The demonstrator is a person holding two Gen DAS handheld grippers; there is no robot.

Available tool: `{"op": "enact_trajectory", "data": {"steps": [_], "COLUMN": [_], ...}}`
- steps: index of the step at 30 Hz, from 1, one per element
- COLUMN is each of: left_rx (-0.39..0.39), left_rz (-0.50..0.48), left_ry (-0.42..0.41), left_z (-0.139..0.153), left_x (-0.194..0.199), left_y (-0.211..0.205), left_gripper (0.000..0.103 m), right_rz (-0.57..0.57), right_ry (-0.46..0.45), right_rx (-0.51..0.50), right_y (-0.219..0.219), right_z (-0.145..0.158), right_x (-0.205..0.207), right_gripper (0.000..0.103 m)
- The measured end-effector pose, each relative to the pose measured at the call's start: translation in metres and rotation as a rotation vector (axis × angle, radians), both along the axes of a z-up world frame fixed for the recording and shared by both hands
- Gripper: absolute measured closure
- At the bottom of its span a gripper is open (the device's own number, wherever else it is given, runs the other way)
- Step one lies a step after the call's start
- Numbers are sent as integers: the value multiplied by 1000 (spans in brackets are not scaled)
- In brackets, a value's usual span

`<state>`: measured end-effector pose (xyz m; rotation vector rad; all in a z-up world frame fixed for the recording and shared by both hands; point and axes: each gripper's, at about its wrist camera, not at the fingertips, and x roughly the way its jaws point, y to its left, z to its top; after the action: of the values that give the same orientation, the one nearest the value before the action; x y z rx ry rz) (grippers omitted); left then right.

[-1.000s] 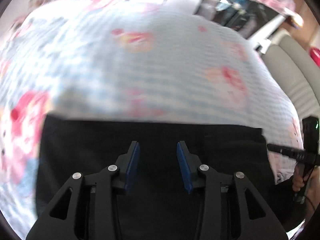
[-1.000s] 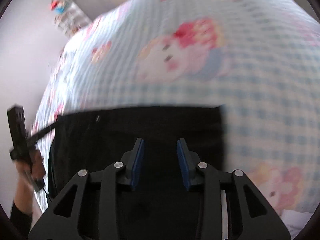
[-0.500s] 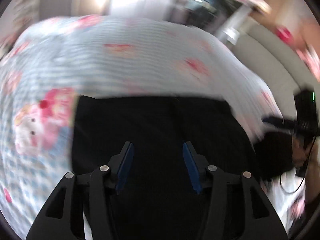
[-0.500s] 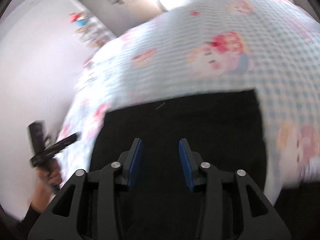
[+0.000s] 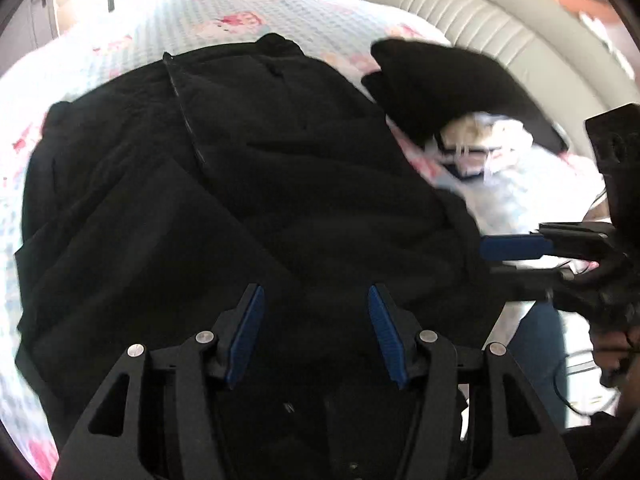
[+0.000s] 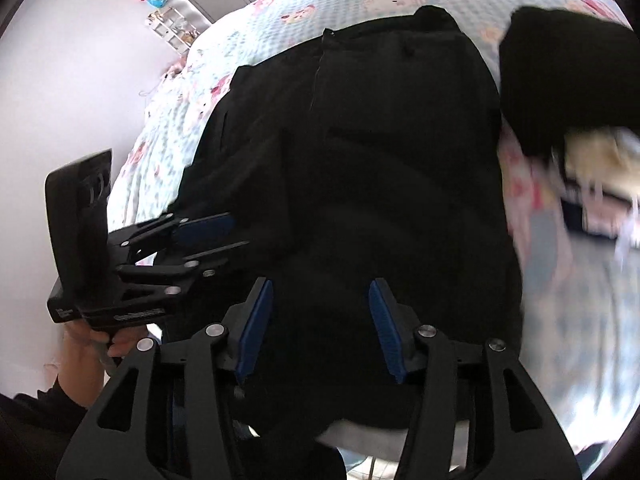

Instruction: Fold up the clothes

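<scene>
A black garment [image 5: 248, 184] is lying spread over the bed [image 5: 256, 12], reaching its near edge. The left tongs [image 5: 316, 336] are hanging open and empty above it; the right tongs [image 6: 320, 328] are opening, gripping nothing. It is looking soft and limp, likely best pinched at hem corners.

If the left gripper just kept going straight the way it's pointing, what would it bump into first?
Most likely the black garment spread over the checked bedsheet. The left gripper is angled down at it with nothing between its open pads, and dark cloth fills the view ahead. How far off the cloth lies is hard to judge.
</scene>
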<state>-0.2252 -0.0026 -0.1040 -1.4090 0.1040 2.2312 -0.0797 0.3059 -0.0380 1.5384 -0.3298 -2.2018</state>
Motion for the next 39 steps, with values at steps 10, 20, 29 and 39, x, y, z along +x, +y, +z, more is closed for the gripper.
{"op": "enact_trajectory", "data": {"steps": [10,20,29,39], "left_rx": [-33,119,110,248], "left_rz": [257,253,274,465], "left_ry": [12,27,-34,39], "left_z": [-39,-40,-52,-31], "left_x": [77,116,131,170], "left_y": [-21,-35,-40,-113], "left_gripper": [47,40,40,40], "right_rz": [-190,-193,-172,-158], "right_ry": [-11,8,4,107], "right_rx": [48,51,55,65], "right_y": [18,22,7,8], "right_z": [-53,-70,-69,-41], "right_x": [65,93,95,104], "right_gripper": [45,45,43,37]}}
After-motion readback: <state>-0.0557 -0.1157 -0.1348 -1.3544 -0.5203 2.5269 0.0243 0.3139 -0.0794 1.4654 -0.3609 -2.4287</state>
